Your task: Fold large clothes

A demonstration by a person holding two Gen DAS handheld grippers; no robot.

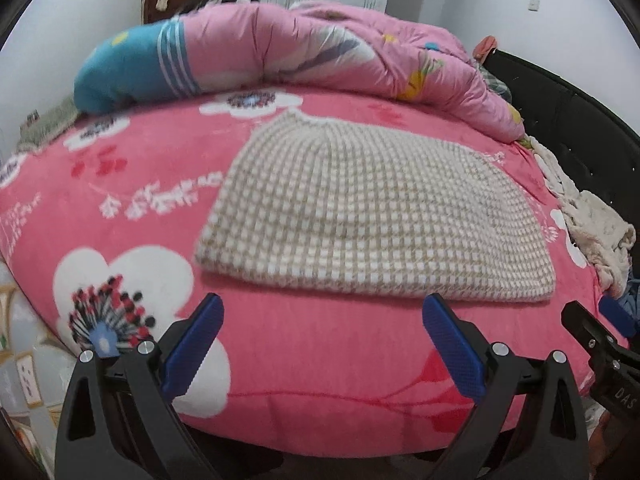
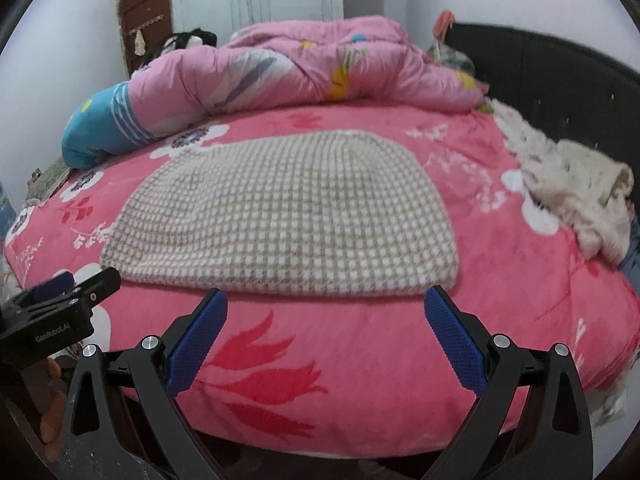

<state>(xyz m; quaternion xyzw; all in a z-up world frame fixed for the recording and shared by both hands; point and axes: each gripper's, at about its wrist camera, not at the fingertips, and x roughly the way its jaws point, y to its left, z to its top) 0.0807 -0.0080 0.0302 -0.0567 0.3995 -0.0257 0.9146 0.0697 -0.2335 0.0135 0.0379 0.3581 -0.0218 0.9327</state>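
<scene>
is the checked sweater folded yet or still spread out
Folded, it seems: the checked sweater lies as one compact block on the pink blanket, no sleeves showing, near edge doubled. Both grippers are open, clear of it.

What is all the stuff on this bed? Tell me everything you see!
Checked garment: one, beige and white, flat in the middle of the bed.
Bed cover: one, pink-red with white flowers, under the garment.
Quilt: one, pink with a blue end, bunched along the far side.
Fluffy cloth: one, cream, heaped at the right edge.
Headboard: one, black, right side.
Door: one, brown, far wall.
Left gripper: blue fingers, open, before the near hem.
Right gripper: blue fingers, open, likewise.
</scene>
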